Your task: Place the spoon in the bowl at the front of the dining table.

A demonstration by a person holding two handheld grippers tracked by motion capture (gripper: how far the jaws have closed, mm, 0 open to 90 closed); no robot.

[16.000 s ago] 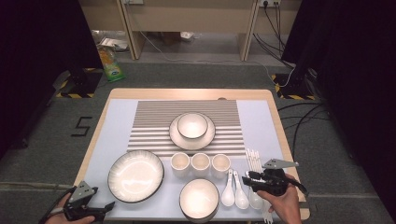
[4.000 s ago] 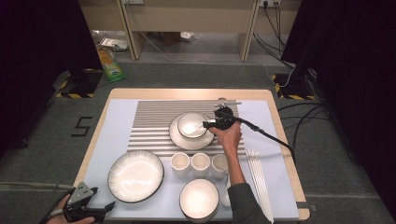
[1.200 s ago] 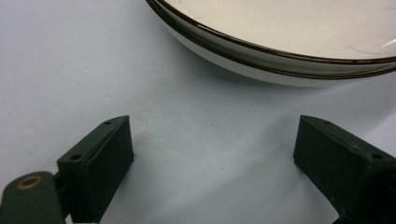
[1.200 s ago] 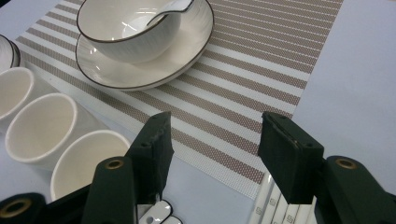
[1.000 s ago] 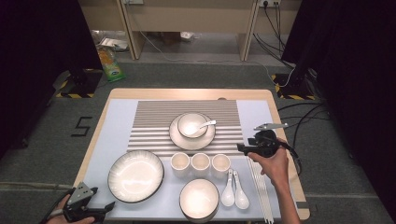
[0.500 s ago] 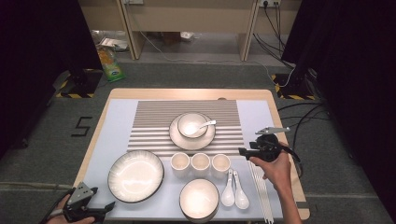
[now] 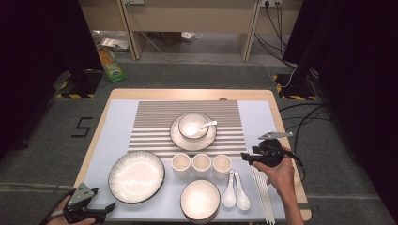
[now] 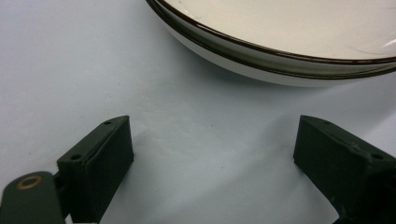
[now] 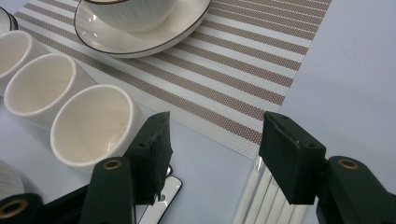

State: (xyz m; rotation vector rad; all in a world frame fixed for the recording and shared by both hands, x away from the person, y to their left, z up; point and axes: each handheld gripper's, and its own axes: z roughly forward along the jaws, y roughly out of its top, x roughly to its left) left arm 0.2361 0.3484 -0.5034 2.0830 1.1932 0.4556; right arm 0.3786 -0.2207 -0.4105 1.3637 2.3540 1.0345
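A white spoon [image 7: 202,126] lies in the small bowl [image 7: 191,123] on its plate [image 7: 178,137] on the striped mat [image 7: 155,117]. Two more spoons [image 7: 235,188] lie near the front, beside several white chopsticks [image 7: 263,192]. My right gripper [image 7: 246,157] hovers open and empty just right of the three cups [image 7: 202,164], above the chopsticks' far ends. In the right gripper view the jaws of the right gripper [image 9: 215,144] stand apart, with the nearest cup [image 9: 93,126] to their left and the chopsticks [image 9: 261,200] below. My left gripper [image 7: 109,208] rests open at the front left; in the left gripper view the left gripper [image 8: 212,163] faces the large bowl [image 8: 280,51].
The large dark-rimmed bowl [image 7: 136,176] and a medium bowl [image 7: 200,199] stand along the front. The pale blue cloth [image 7: 263,117] right of the mat is bare. The table edge [image 7: 291,140] is close to my right hand.
One of three spoons has gone from the front row into the small bowl. My right gripper has come back from the bowl to the right side, drifting slightly nearer. The left gripper has not moved.
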